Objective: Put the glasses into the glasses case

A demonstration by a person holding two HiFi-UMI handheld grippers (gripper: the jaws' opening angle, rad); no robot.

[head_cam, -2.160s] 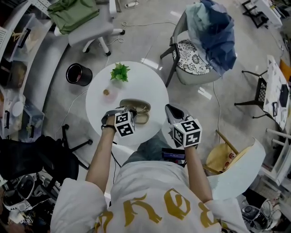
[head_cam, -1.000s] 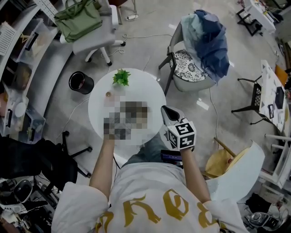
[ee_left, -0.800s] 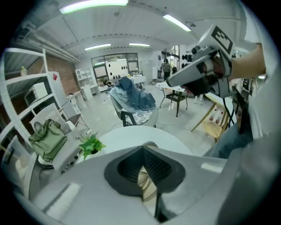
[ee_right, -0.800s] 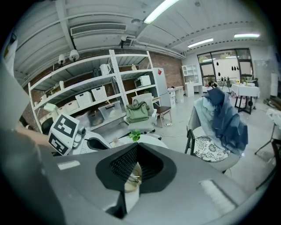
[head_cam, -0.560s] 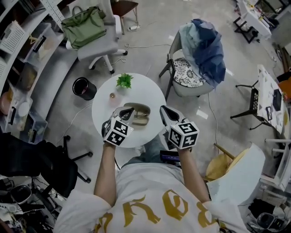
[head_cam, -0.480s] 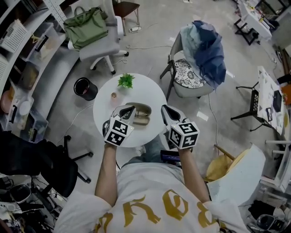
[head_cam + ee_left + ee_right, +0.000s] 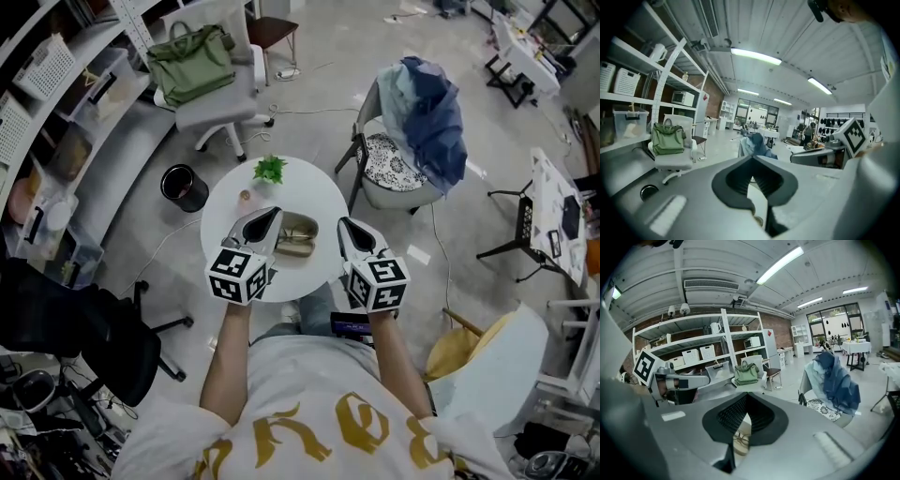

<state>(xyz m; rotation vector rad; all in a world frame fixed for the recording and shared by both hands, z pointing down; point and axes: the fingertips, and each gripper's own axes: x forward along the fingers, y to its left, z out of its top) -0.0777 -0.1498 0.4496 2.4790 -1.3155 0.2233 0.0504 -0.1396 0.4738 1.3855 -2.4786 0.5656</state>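
Note:
A tan glasses case [image 7: 300, 225] lies open on the round white table [image 7: 234, 202]. The glasses [image 7: 293, 247] rest at its near edge; I cannot tell whether they are inside it or beside it. My left gripper [image 7: 275, 212] hovers over the table just left of the case, shut and holding nothing. On the other side, my right gripper [image 7: 343, 223] hangs by the table's right edge, also shut and empty. In the right gripper view, the glasses [image 7: 739, 438] show below the closed jaws of my right gripper [image 7: 746, 395]. The left gripper [image 7: 751, 159] points out into the room.
A small green plant [image 7: 270, 169] and a tiny round object [image 7: 246, 196] stand at the table's far side. Around the table are a chair with blue clothes [image 7: 427, 103], a grey office chair with a green bag [image 7: 192, 61], a black bin [image 7: 184, 187] and shelves on the left.
Both grippers have risen a little and tilted up toward the room. The left one moved from over the glasses to the case's left side. Case and glasses have not moved.

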